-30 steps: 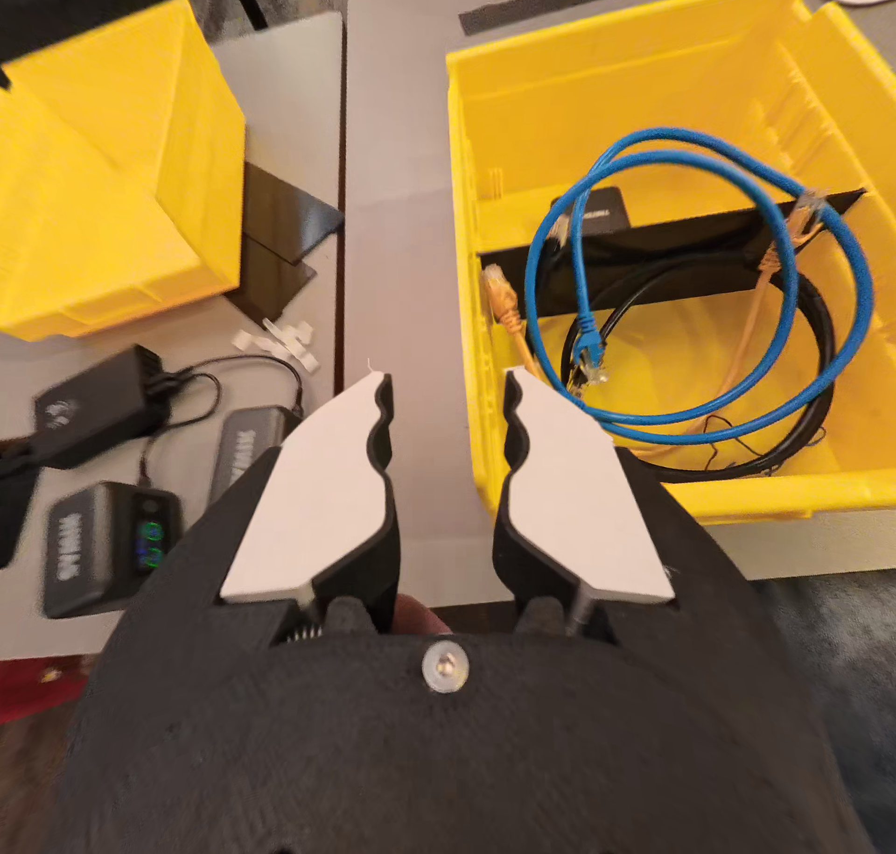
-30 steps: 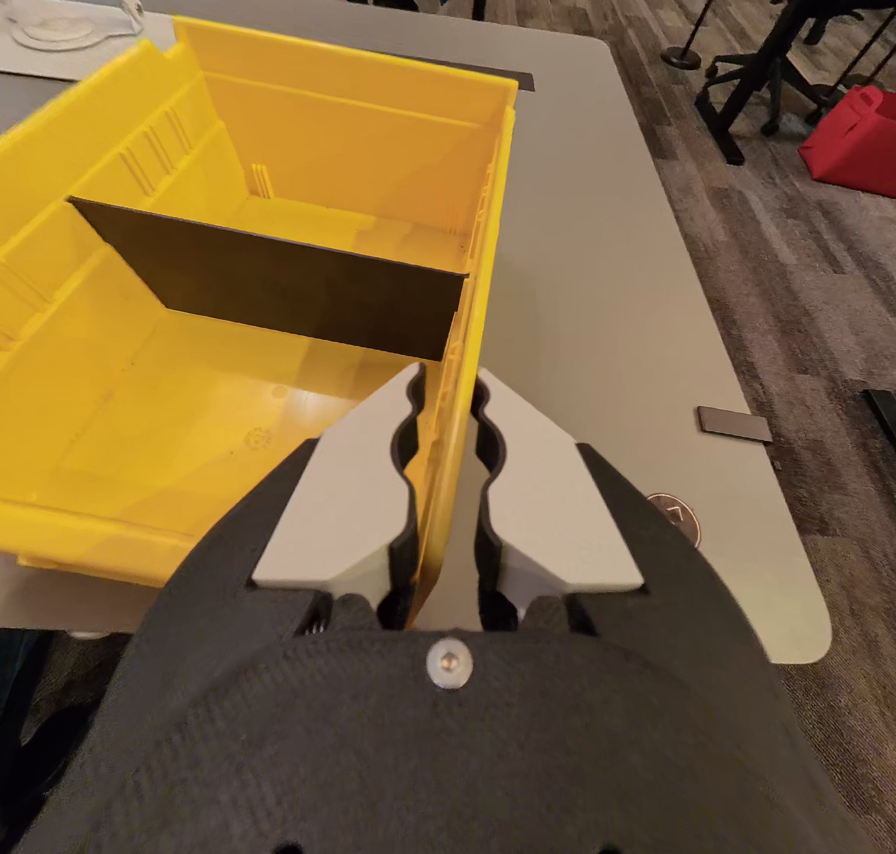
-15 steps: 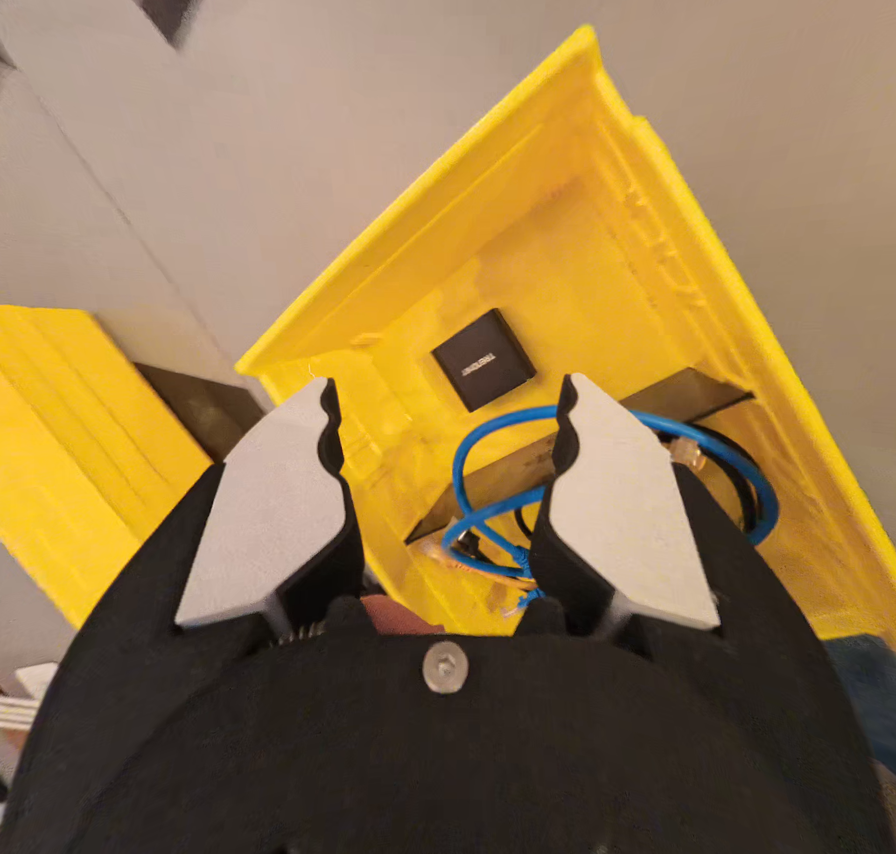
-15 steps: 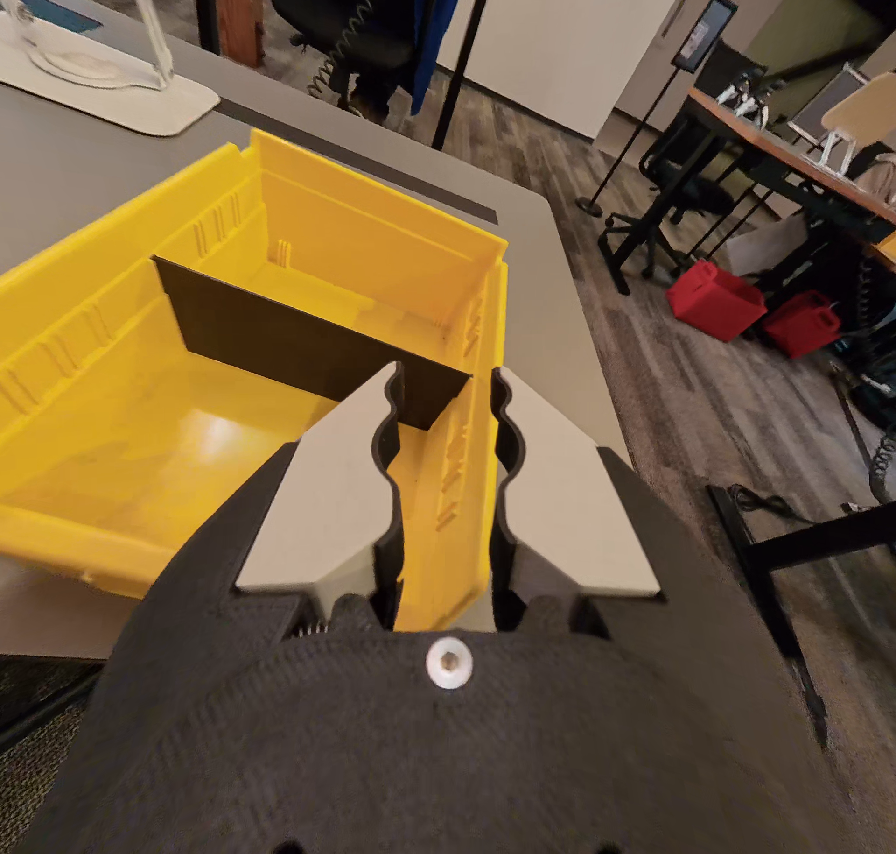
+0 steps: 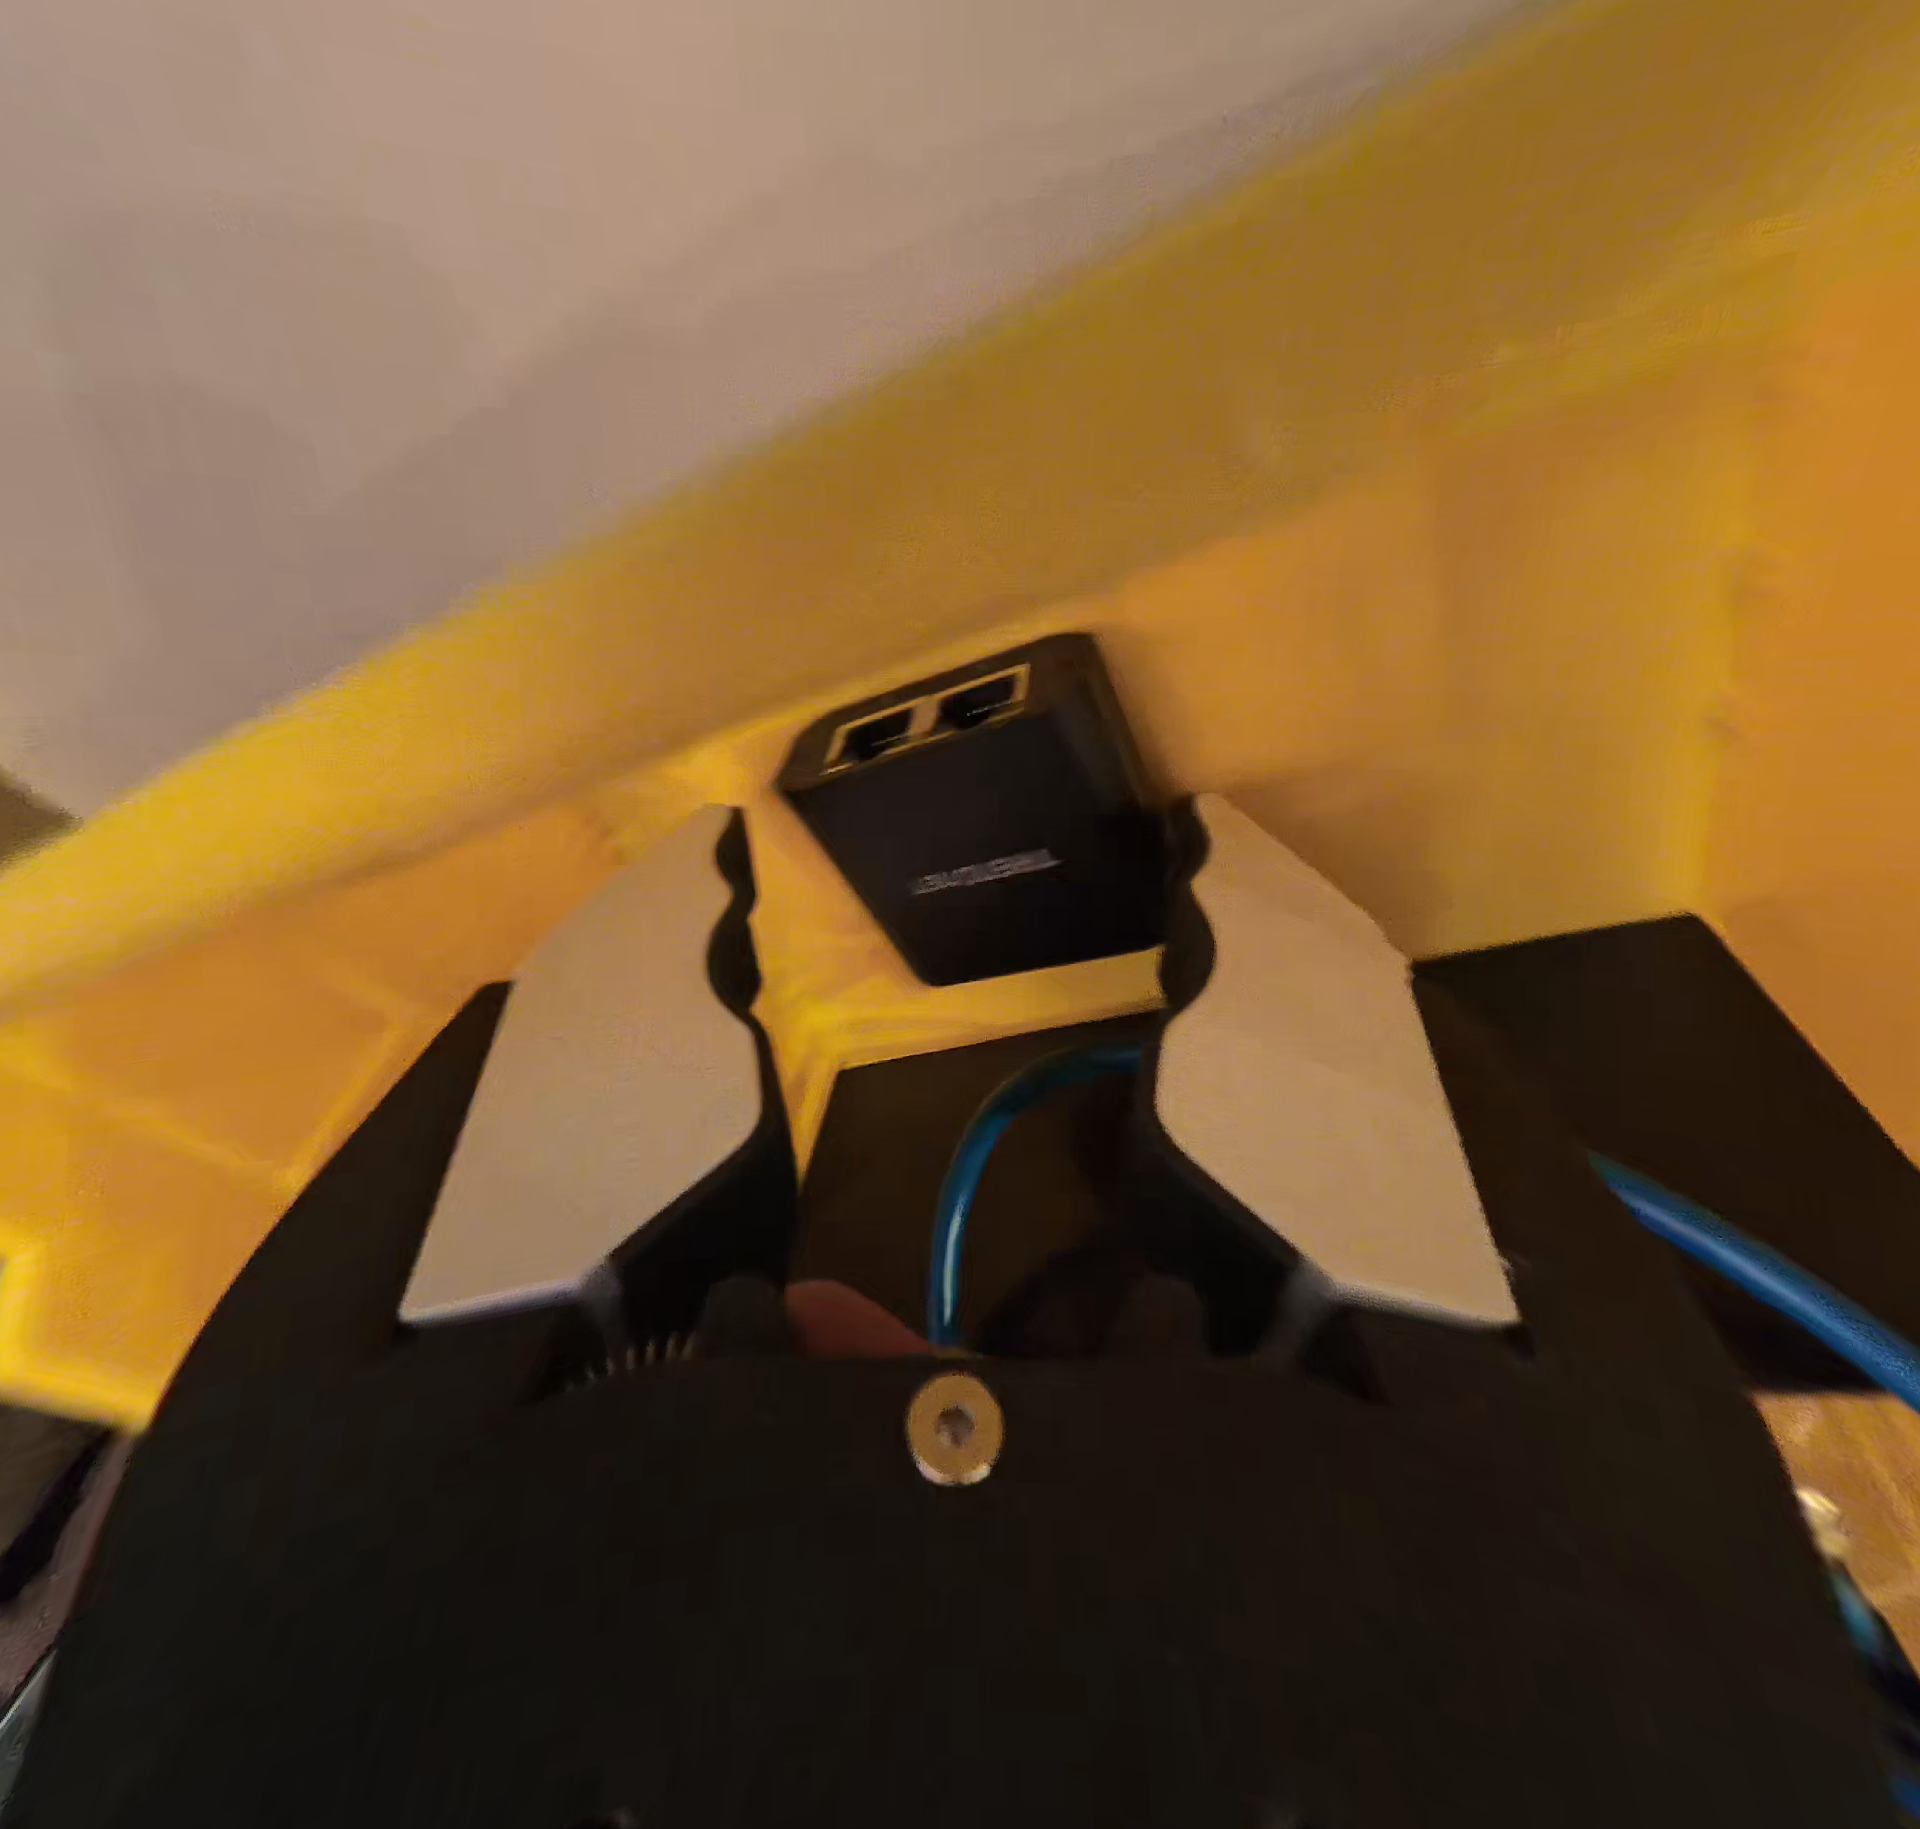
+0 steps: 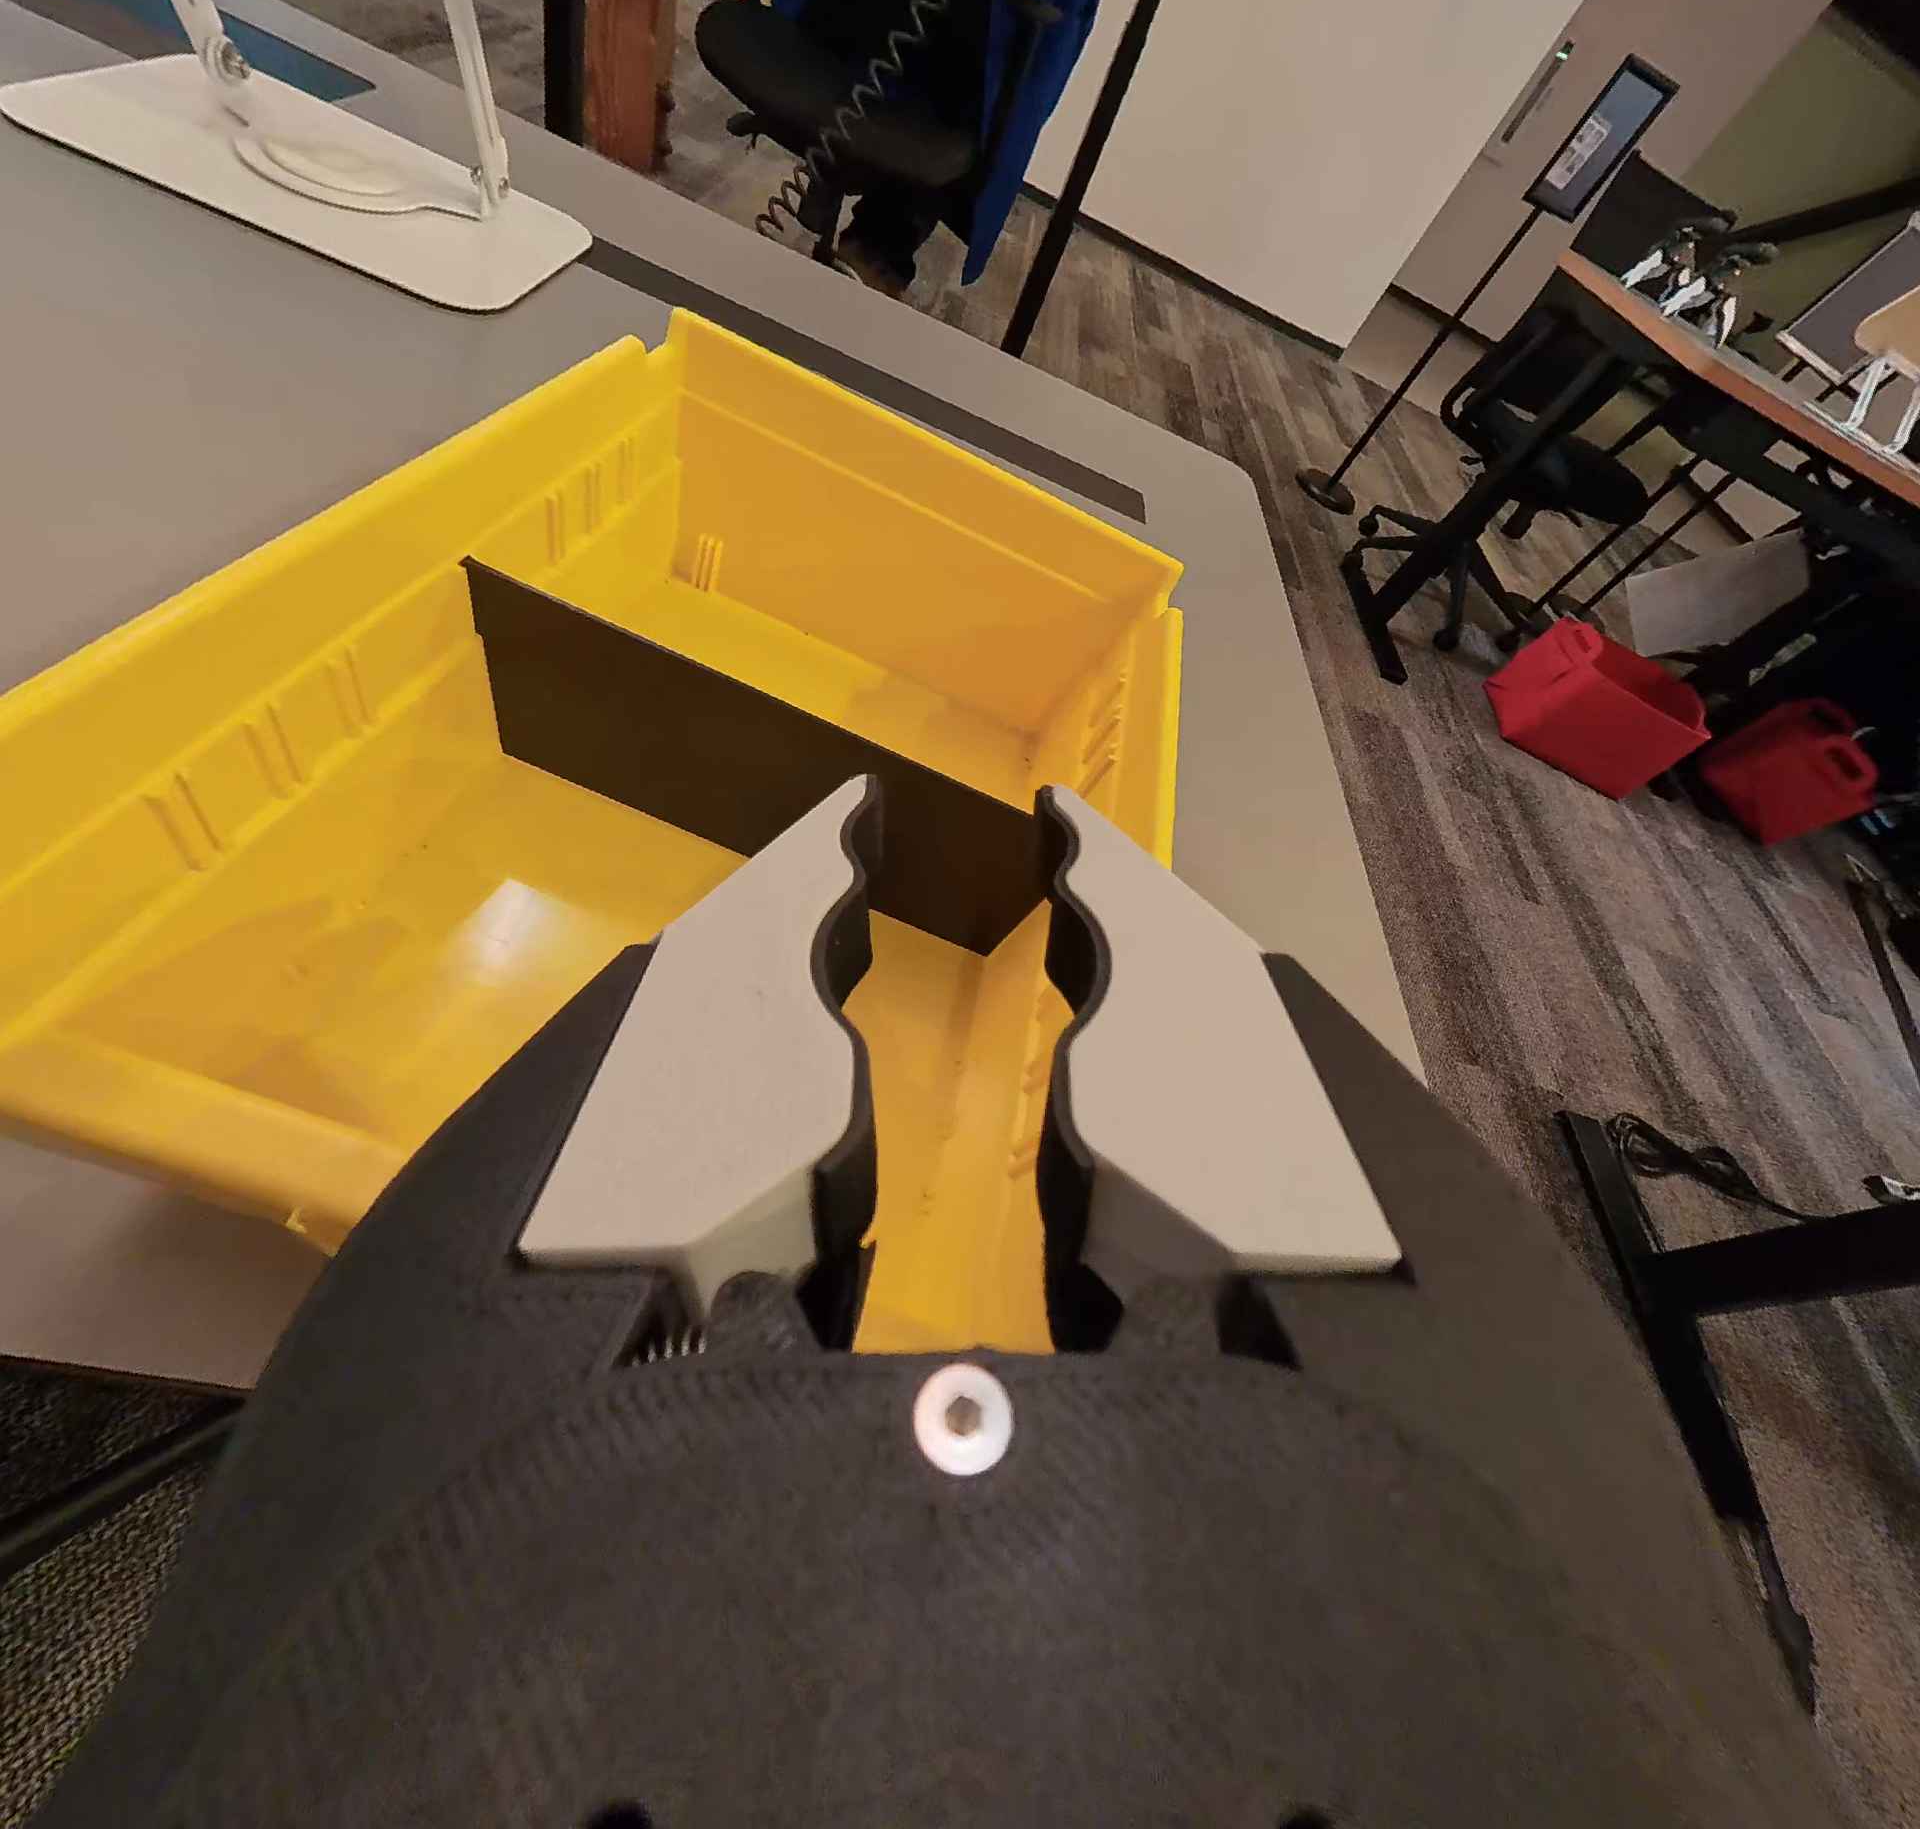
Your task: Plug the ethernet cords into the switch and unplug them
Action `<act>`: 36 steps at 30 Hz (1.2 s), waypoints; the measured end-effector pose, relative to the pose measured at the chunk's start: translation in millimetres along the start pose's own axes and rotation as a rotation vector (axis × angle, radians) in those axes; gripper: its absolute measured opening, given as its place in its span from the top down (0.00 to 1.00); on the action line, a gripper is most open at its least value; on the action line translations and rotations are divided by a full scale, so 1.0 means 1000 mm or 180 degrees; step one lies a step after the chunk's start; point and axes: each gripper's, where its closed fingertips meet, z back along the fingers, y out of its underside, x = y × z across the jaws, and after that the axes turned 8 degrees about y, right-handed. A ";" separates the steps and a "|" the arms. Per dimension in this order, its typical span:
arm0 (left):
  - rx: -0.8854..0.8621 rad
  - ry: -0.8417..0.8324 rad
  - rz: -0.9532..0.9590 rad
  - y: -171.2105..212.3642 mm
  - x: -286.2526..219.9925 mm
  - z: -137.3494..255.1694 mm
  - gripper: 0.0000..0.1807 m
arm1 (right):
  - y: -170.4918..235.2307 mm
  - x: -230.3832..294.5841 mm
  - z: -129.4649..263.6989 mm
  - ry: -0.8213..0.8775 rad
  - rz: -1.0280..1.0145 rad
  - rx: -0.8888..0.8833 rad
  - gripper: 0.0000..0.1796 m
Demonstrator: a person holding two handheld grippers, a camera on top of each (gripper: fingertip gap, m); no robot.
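My left tongs (image 5: 961, 823) gape empty just short of the black switch (image 5: 982, 823), against the yellow bin (image 5: 1351, 699) far wall. Right tongs (image 6: 956, 823) apart, over an empty bin (image 6: 312, 844). Blue ethernet cord (image 5: 966, 1177) loops beneath, possibly snagging; blur hides clearance.

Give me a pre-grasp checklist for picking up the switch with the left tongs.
1. Left tongs open: ok.
2. Small black plastic switch box in line between them: ok.
3. Switch ports empty: ok, two visible and free.
4. Blue ethernet cable clear of the grasp: not ok, it loops between the fingers near the base.
5. Right tongs free: ok, open over the yellow plastic bin.
6. Contact with switch: cannot tell, picture blurred.
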 end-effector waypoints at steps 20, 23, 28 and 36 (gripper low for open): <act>-0.1949 -0.0631 -0.1797 -0.020 -0.092 0.183 0.66 | -0.154 0.128 0.048 -0.0823 0.1175 -0.1573 0.87; -0.2163 -0.0401 -0.2402 -0.017 -0.161 0.214 0.66 | -0.187 0.194 0.065 -0.1593 0.1167 -0.1933 0.82; -0.2067 -0.0086 -0.3501 -0.002 -0.272 0.225 0.66 | -0.217 0.280 0.078 -0.2500 0.1232 -0.2129 0.70; -0.1696 -0.0081 -0.4486 0.008 -0.363 0.207 0.66 | -0.227 0.340 0.086 -0.2847 0.1732 -0.2563 0.67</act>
